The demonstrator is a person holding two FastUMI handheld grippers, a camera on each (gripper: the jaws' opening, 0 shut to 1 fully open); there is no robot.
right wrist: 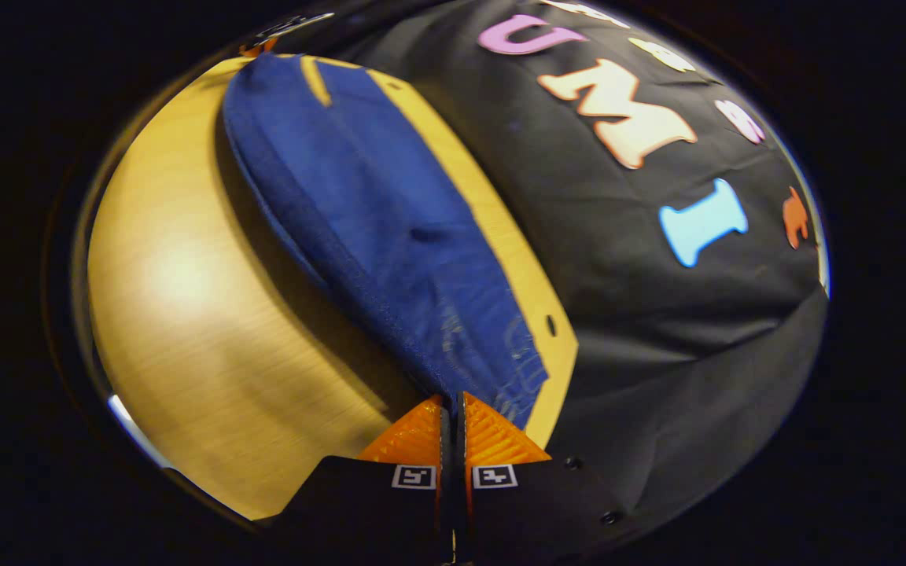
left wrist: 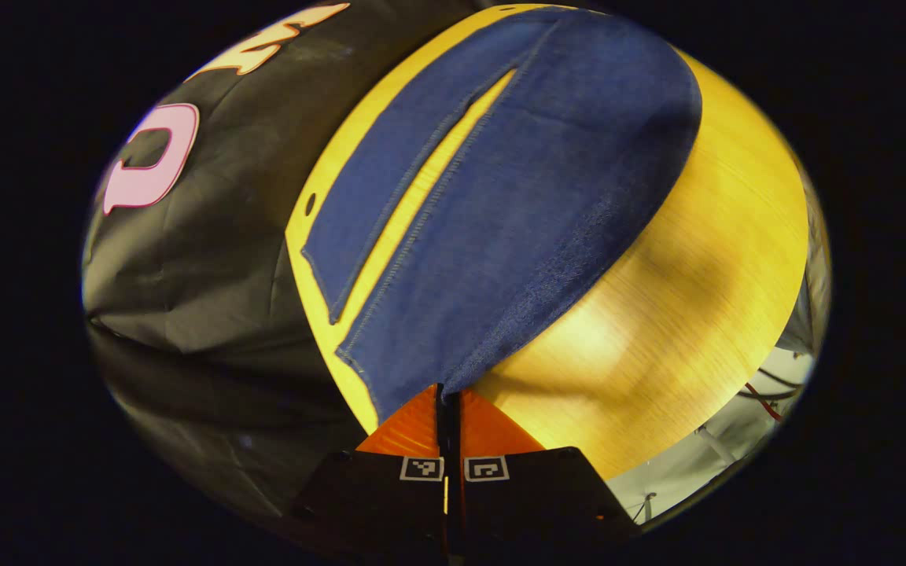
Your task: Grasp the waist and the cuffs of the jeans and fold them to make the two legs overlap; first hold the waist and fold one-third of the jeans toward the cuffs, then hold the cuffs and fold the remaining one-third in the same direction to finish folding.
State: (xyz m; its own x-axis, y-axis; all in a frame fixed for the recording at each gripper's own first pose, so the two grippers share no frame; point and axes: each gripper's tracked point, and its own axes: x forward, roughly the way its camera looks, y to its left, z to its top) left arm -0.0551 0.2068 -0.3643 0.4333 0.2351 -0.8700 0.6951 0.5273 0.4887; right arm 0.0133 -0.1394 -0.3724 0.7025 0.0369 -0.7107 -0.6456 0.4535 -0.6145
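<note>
Denim: blue jeans (left wrist: pixel 516 212) lie spread on the tabletop (left wrist: pixel 681 299), running away from each camera.
Wood: the tabletop is pale yellow grain, with a small round hole (left wrist: pixel 311 206) near its edge in the left gripper view.
Left tongs (left wrist: pixel 448 397): the 2 fingers are pressed together on the near corner of the jeans, cloth pinched between them at the hem end.
Legs: in the left gripper view 2 legs show, a narrow strip of tabletop between them; the nearer leg rises off the wood toward the tongs.
Right tongs (right wrist: pixel 448 402): fingers closed onto the near edge of the jeans (right wrist: pixel 390 228), at the waist end as far as can be told.
Fold: in the right gripper view the cloth's left edge is lifted and casts a shadow on the tabletop (right wrist: pixel 201 314).
Wall: black cloth (right wrist: pixel 657 259) hangs behind the tabletop's far edge.
</note>
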